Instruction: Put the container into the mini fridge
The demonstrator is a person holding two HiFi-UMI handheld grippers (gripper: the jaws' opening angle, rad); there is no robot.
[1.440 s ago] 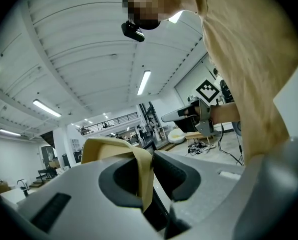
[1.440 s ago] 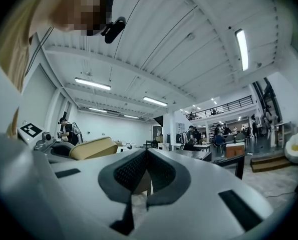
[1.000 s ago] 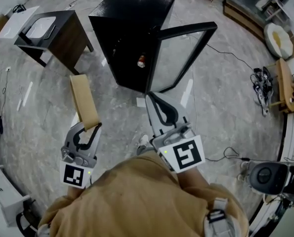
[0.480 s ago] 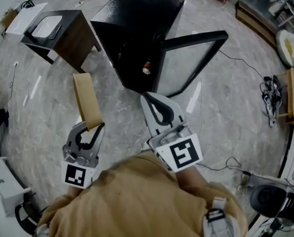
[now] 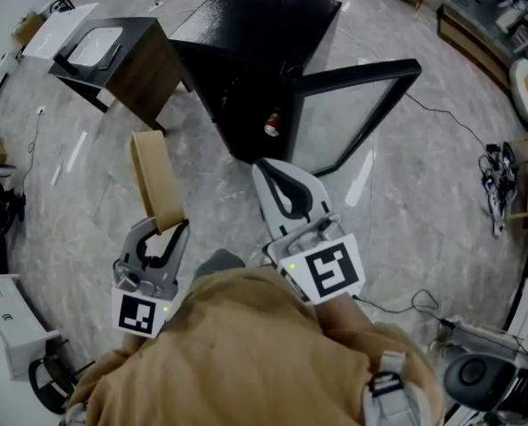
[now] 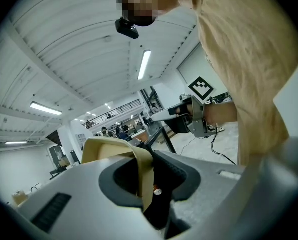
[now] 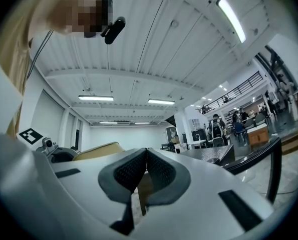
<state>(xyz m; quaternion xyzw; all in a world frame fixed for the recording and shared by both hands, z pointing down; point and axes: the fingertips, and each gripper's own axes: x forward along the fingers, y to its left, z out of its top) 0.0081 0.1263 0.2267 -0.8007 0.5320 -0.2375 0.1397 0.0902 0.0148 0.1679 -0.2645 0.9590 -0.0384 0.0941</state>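
Observation:
The container (image 5: 155, 180) is a flat tan box, held upright by its near edge in my left gripper (image 5: 161, 231), which is shut on it. In the left gripper view its tan rim (image 6: 119, 149) sits pinched between the dark pads. My right gripper (image 5: 265, 169) is shut with nothing in it; its pads meet in the right gripper view (image 7: 146, 158). The black mini fridge (image 5: 250, 51) stands on the floor ahead, its glass door (image 5: 361, 105) swung open to the right. A red can (image 5: 271, 127) shows inside. The right gripper's tip is just short of the fridge's opening.
A dark side table (image 5: 130, 60) with a white tray (image 5: 95, 47) on it stands left of the fridge. Cables (image 5: 499, 180) and furniture lie along the right. A white device (image 5: 2, 318) sits on the floor at lower left.
The fridge and side table have shifted right and down in the head view, a little nearer. Both grippers keep their pose, and the container stays in the left one.

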